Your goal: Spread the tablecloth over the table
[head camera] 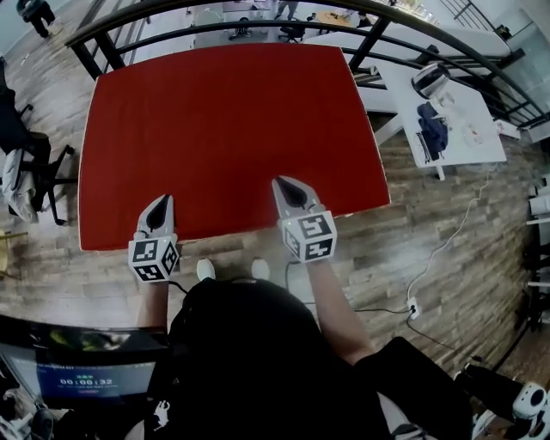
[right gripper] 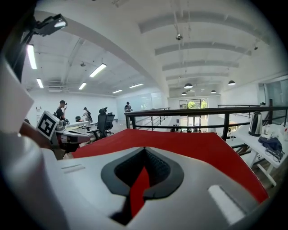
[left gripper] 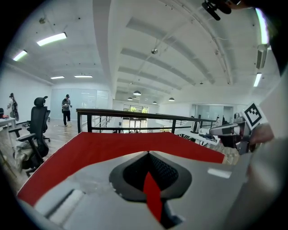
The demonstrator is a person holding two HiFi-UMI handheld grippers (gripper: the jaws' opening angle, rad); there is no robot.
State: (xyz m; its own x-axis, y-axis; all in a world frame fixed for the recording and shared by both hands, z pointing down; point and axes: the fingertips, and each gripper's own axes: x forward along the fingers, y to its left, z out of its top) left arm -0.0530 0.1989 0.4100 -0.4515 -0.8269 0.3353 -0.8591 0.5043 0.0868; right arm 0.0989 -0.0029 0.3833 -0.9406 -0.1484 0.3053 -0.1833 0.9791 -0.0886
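A red tablecloth [head camera: 232,137] is lying spread out as 1 flat, smooth rectangle straight in front of the person, stretching from the grippers to a black railing [head camera: 258,21] at the far side. Nothing of a table is showing under it, so whether it is resting on 1 cannot be told. The 2 grippers are gripping its near edge, well apart from each other. The left gripper [head camera: 161,204] is pinching the cloth near the near-left corner, jaws closed tight with a thin sliver of red fabric showing between the dark pads [left gripper: 166,173]. The right gripper [head camera: 284,187] is pinching the same edge further right, its jaws clamped together on a similar red strip. Both grippers are pointing away from the person and slightly downward. The person's 2 white shoes [head camera: 206,269] are showing just below the cloth's near edge on a wooden floor [head camera: 430,232]. A white table [head camera: 464,129] carrying dark clothing is standing to the right, beyond the cloth.
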